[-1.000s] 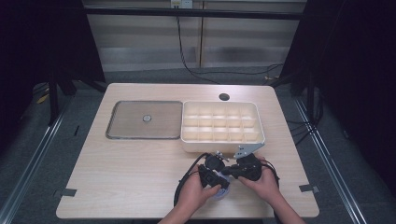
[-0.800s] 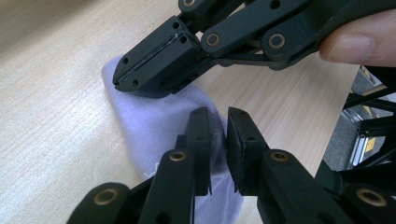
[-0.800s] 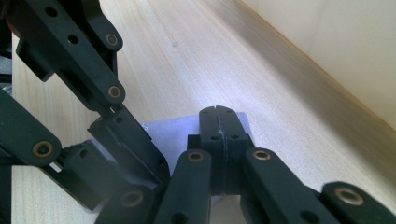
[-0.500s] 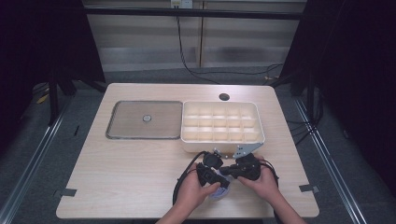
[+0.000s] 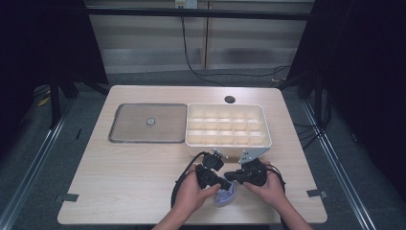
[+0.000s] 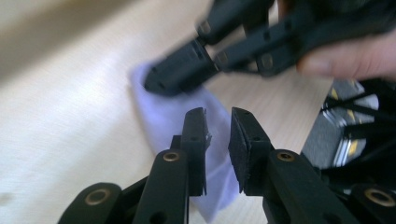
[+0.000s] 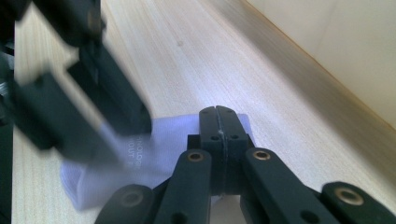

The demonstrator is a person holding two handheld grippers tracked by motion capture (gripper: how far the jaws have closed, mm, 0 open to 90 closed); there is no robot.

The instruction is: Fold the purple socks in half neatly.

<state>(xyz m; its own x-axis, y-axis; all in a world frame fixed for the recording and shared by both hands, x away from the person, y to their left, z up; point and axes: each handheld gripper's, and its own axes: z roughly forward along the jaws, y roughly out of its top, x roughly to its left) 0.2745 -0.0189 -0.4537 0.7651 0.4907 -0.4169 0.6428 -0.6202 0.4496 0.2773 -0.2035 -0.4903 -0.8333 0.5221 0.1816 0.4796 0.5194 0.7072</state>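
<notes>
The left gripper [image 6: 217, 128] is matt black, its two jaws ending in flat rectangular pads with roughened faces; each jaw arm carries a brass-ringed pivot, with further such rings lower on the linkage toward 7 and 5 o'clock; the right gripper [image 7: 218, 116] has the same black linkage, brass-ringed pivots and small dark screw holes along its blocks; in the high view a black cable loops from the left gripper [image 5: 218, 178] toward 8 o'clock; a grey three-cornered plate sits on top of the right gripper [image 5: 234, 176] at 12 o'clock; the forearms are bare, without sleeves.
</notes>
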